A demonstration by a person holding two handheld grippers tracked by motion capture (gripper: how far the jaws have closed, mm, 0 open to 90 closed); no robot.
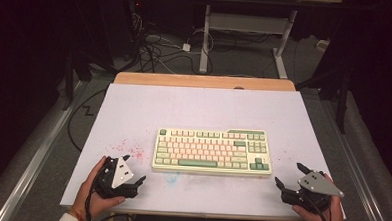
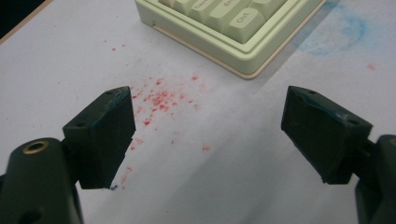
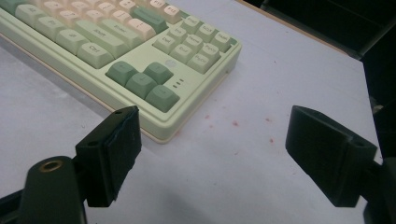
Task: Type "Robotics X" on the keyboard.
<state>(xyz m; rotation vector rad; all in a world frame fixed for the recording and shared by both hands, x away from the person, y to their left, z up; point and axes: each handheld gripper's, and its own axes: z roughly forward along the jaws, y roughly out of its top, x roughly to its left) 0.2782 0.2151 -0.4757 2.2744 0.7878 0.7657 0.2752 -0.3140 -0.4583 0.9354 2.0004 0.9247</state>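
**Two open grippers flank a green keyboard**

The left gripper (image 1: 135, 169) sits low on the white table (image 1: 129, 112), held in the person's left hand (image 1: 92, 198), its jaws spread wide with nothing between them. In the left gripper view, a scatter of red specks (image 2: 159, 100) lies on the table just ahead of the left-hand jaw, and a faint blue smudge (image 2: 343, 30) shows farther ahead, beyond the right-hand jaw. The keyboard (image 1: 212, 151) lies ahead of this gripper and to its right; its near corner (image 2: 245, 70) is close in front of the gap but apart from both jaws.

The keyboard lies flat between the two grippers, pale green with cream keys and darker green ones.

The right gripper (image 1: 288, 175), held in the right hand (image 1: 324, 216), is also spread wide and holds nothing. In the right gripper view, the keyboard's corner with its dark green arrow keys (image 3: 142, 84) sits just ahead of the left-hand jaw, near it but not touching, and a few red specks dot the table ahead of the gap.
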